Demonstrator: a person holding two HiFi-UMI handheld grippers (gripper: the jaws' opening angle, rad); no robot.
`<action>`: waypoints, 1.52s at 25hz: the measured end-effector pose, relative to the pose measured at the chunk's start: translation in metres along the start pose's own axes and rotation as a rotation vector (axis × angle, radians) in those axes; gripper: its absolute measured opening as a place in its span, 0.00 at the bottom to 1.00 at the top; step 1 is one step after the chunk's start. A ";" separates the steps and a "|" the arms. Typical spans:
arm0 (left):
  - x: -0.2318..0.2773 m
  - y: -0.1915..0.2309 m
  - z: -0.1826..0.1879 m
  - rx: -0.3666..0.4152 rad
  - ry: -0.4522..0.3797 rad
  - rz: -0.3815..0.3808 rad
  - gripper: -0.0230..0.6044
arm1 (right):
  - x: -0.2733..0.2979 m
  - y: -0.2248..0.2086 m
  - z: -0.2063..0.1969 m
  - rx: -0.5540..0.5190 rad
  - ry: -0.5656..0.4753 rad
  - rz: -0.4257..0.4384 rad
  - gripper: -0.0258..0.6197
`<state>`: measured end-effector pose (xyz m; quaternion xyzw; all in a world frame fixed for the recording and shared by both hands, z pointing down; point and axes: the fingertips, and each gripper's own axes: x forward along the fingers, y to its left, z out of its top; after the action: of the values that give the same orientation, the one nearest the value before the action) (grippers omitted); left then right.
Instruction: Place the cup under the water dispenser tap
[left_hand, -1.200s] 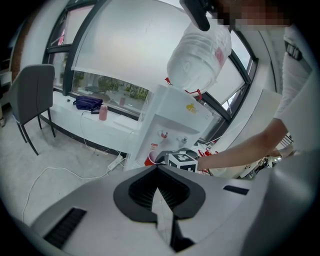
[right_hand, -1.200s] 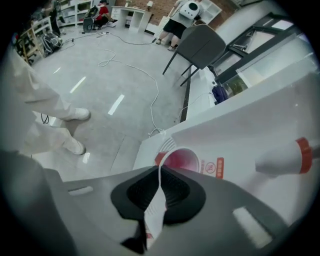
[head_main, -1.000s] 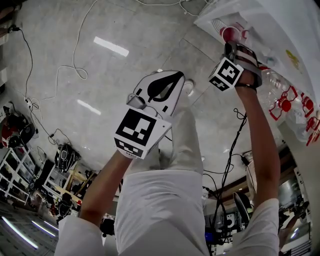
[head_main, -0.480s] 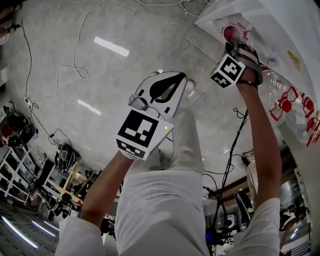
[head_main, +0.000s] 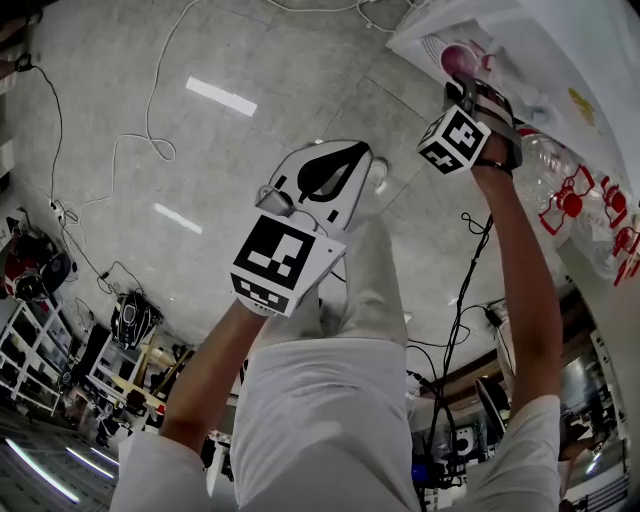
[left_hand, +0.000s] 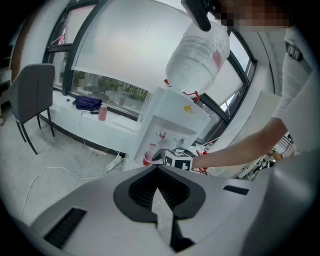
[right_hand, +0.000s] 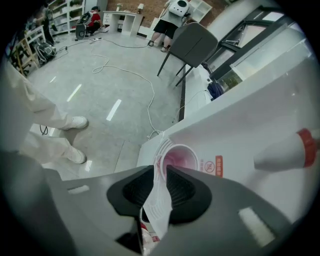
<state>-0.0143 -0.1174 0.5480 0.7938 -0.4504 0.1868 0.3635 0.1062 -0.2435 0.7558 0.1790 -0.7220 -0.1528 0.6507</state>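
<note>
Head view faces down; all share dispenser (head_main: 560, 50) (right nearest).

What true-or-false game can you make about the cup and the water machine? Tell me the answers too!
1. The right gripper is pinching the cup by its rim. True.
2. The left gripper holds a cup as well. False: its jaws are shut with nothing between them.
3. The cup is blue. False: it is pinkish red.
4. A big water bottle sits upside down on top of the dispenser. True.
</note>
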 end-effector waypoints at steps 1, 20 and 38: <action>-0.001 0.000 0.000 0.001 -0.001 -0.001 0.04 | -0.002 -0.001 0.001 0.017 -0.004 0.002 0.18; -0.045 -0.013 0.009 0.050 -0.021 -0.017 0.04 | -0.075 -0.010 0.017 0.104 -0.074 -0.053 0.06; -0.106 -0.026 0.041 0.113 -0.071 -0.014 0.04 | -0.212 -0.038 0.059 0.226 -0.221 -0.138 0.06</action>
<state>-0.0491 -0.0779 0.4435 0.8223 -0.4461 0.1811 0.3033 0.0683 -0.1812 0.5448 0.2824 -0.7877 -0.1339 0.5309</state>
